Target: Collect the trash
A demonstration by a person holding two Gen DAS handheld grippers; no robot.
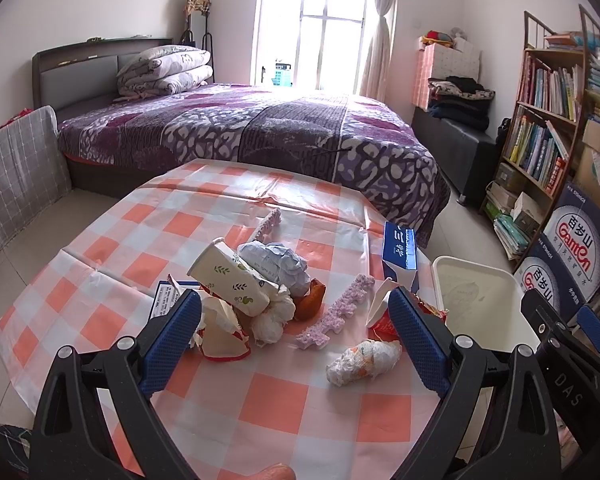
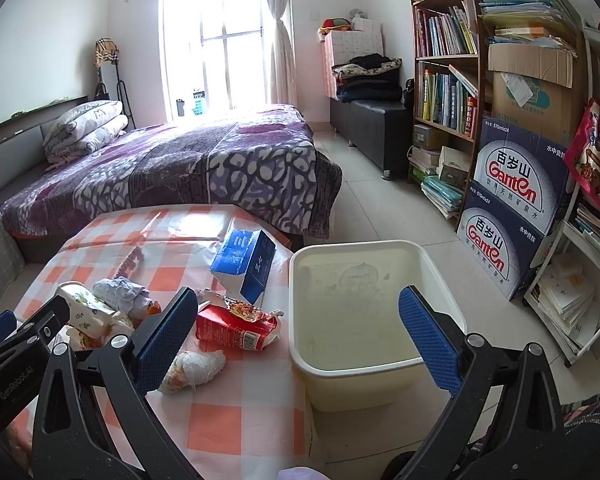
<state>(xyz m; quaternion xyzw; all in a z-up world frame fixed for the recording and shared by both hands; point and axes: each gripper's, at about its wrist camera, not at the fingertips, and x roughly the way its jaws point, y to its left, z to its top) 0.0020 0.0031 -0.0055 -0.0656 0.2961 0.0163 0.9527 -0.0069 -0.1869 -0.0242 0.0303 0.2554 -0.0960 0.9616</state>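
- Where the checked table (image 1: 100, 240) begins at the far left, its cloth hangs over the edge, with bare checks between that edge and the trash.
- Left gripper (image 1: 296, 336) hovers low over the table, fingers spread wide and holding nothing.
- Between and beyond those fingers lies a heap: a leaf-printed paper cup (image 1: 228, 280) tipped on its side, leaning on crumpled blue-white paper (image 1: 276, 260), tissue wads and an orange scrap.
- Just right of the heap lie a pink foam strip (image 1: 336, 312) and a wrapped white wad (image 1: 364, 362), apart from each other.
- A crushed red carton (image 2: 236, 326) and an upright blue carton (image 2: 244, 264) sit near the table's right edge.
- Right gripper (image 2: 298, 330), fingers also spread and empty, straddles that edge.
- A cream bin (image 2: 380, 372) stands just beside the table, open and unobstructed above.
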